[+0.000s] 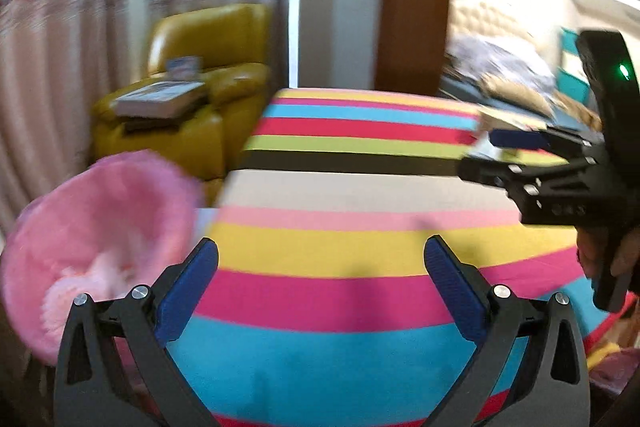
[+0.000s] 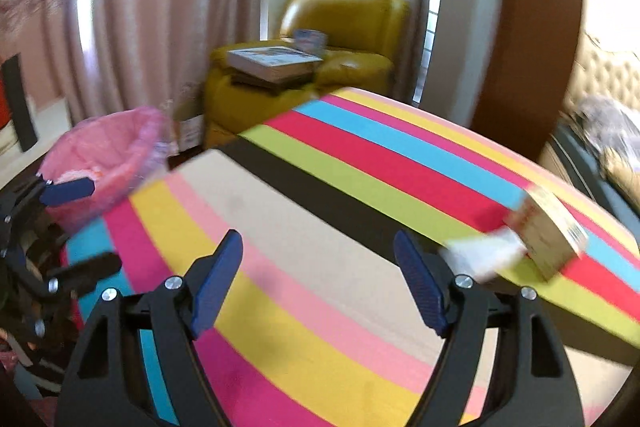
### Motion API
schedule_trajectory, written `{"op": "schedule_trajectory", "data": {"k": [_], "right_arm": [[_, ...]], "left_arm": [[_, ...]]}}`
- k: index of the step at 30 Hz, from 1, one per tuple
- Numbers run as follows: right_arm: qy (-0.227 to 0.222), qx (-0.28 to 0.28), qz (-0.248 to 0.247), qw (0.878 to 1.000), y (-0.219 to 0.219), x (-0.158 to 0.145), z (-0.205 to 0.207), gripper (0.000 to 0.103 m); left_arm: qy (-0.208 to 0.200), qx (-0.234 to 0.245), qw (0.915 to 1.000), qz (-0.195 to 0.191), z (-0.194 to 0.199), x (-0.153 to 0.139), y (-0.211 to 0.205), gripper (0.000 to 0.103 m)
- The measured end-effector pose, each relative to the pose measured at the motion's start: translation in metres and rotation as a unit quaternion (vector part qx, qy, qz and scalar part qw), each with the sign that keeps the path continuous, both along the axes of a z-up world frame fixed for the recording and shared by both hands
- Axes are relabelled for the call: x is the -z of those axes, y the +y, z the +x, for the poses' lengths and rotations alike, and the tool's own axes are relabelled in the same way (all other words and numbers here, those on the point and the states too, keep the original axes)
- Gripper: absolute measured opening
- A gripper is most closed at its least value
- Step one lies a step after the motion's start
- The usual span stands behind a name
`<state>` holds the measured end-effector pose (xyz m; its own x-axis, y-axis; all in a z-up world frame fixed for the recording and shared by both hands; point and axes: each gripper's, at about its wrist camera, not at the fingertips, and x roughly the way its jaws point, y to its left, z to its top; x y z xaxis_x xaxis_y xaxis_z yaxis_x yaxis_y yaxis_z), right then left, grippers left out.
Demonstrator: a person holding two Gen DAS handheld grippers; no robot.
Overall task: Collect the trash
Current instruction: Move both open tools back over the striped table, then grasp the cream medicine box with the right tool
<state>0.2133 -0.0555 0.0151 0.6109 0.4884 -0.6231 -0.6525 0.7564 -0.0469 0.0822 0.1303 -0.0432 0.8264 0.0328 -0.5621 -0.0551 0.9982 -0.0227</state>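
A small printed carton (image 2: 548, 235) and a crumpled white paper (image 2: 484, 253) lie on the striped tablecloth (image 2: 320, 187), just right of my right gripper (image 2: 320, 279). That gripper is open, and only cloth shows between its blue pads. My left gripper (image 1: 320, 283) is open wide over the near stripes, with nothing between its fingers. A bin lined with a pink bag (image 1: 100, 239) stands beside the table's left edge, close to my left finger. In the left wrist view my right gripper (image 1: 480, 153) reaches in from the right, held by a hand (image 1: 600, 255). The bin (image 2: 104, 163) and my left gripper (image 2: 80, 231) also show in the right wrist view.
A yellow armchair (image 1: 208, 87) with stacked books (image 2: 276, 61) stands behind the table's far corner, before patterned curtains (image 2: 160, 27). A brown wooden post (image 1: 412, 7) rises behind the table. Bedding and clutter (image 1: 512, 75) lie at the far right.
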Motion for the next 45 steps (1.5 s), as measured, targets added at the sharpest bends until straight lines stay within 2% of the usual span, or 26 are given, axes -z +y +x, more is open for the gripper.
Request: {"op": "schedule_trajectory", "data": {"k": [3,9,15,19,28,35,45], "right_arm": [[0.010,0.044,0.007,0.999,-0.040,0.005,0.015,0.079],[0.027,0.119,0.005,0.993,-0.109,0.019,0.042,0.083],[0.048,0.177,0.003,0.983,-0.155,0.032,0.070,0.086],[0.060,0.193,-0.007,0.979,-0.172,0.042,0.087,0.089],[0.084,0.193,-0.044,0.977,-0.174,0.054,0.139,0.091],[0.078,0.174,-0.073,0.979,-0.148,0.055,0.168,0.092],[0.064,0.153,-0.087,0.982,-0.112,0.052,0.201,0.090]], "left_arm": [[0.021,0.034,0.9991,0.015,0.024,0.005,-0.033,0.096],[0.047,0.084,0.9953,0.011,0.064,0.011,-0.087,0.096],[0.070,0.099,0.9925,0.008,0.099,0.023,-0.121,0.096],[0.082,0.105,0.9905,0.033,0.106,0.030,-0.133,0.096],[0.119,0.097,0.9881,-0.007,0.115,0.039,-0.122,0.096],[0.123,0.097,0.9877,-0.005,0.115,0.041,-0.123,0.096],[0.131,0.096,0.9867,-0.008,0.116,0.042,-0.123,0.096]]}}
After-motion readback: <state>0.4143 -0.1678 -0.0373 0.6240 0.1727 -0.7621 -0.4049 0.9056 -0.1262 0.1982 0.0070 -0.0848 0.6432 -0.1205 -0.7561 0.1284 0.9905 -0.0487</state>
